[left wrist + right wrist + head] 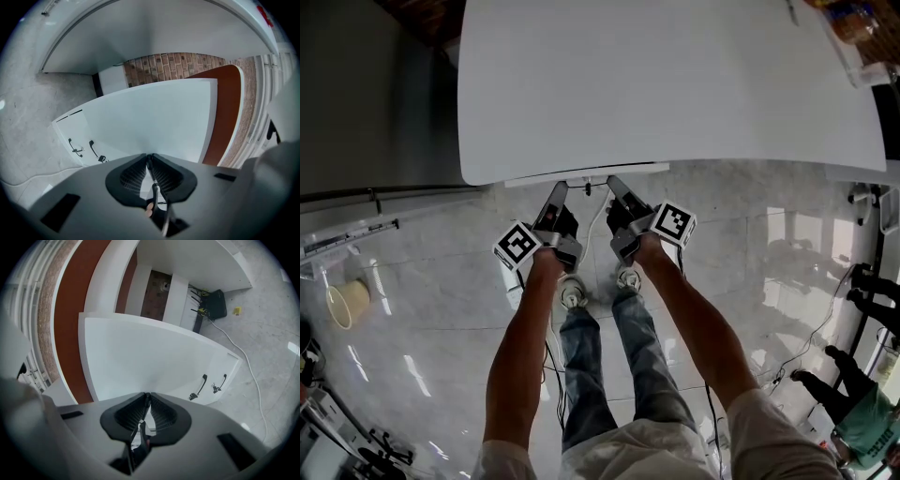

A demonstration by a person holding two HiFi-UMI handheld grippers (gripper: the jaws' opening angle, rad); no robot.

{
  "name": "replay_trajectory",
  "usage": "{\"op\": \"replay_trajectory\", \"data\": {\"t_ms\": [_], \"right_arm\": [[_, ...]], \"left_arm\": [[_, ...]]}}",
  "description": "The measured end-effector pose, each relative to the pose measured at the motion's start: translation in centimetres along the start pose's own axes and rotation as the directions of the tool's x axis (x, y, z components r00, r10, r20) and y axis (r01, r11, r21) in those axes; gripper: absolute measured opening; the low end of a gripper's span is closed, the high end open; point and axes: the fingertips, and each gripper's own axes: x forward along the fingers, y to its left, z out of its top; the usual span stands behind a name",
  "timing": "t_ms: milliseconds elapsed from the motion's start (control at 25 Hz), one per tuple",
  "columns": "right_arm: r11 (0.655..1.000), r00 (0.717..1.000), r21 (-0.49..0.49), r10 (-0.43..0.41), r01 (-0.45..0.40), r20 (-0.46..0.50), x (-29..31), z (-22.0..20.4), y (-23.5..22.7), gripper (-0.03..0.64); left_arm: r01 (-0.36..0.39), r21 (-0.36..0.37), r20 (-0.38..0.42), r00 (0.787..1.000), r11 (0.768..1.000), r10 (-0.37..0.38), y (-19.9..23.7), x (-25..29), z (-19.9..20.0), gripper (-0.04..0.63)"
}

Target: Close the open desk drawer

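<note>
Only a thin white strip of the desk drawer [581, 178] shows from under the front edge of the white desk top [675, 84] in the head view. My left gripper [558, 192] and right gripper [614, 187] point side by side at that strip, tips at or almost at it; I cannot tell whether they touch. In the left gripper view the left gripper [150, 157] faces a broad white panel [154, 122], tips together with nothing between them. In the right gripper view the right gripper [149, 395] faces the same white panel [150, 357], tips also together and empty.
Black handles [93, 149] with a key sit on a white cabinet front low to the side, the same handles [201, 385] showing in the right gripper view. A black box [216, 303] with a cable lies under the desk. A pale bucket [347, 302] stands on the tiled floor at left.
</note>
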Motion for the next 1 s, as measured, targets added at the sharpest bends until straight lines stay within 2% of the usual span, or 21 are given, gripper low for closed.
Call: {"op": "replay_trajectory", "data": {"t_ms": [200, 520, 800, 1000], "right_arm": [[0.997, 0.998, 0.072, -0.034, 0.03, 0.052, 3.4, 2.5, -0.3, 0.054], [0.997, 0.997, 0.059, -0.053, 0.05, 0.057, 5.3, 4.3, 0.7, 0.054], [0.997, 0.997, 0.059, -0.06, 0.058, 0.047, 5.4, 4.2, 0.8, 0.054], [0.995, 0.996, 0.078, -0.061, 0.056, 0.059, 5.4, 4.4, 1.0, 0.055]], "left_arm": [[-0.038, 0.009, -0.014, 0.999, 0.999, 0.038, 0.3, 3.5, 2.5, 0.054], [-0.075, 0.02, -0.022, 0.997, 0.997, 0.075, -0.6, 5.5, 4.2, 0.054], [-0.073, -0.008, -0.017, 0.997, 0.997, 0.073, -0.6, 5.3, 4.1, 0.054], [-0.065, 0.018, -0.009, 0.998, 0.998, 0.065, -1.1, 5.3, 4.2, 0.054]]}}
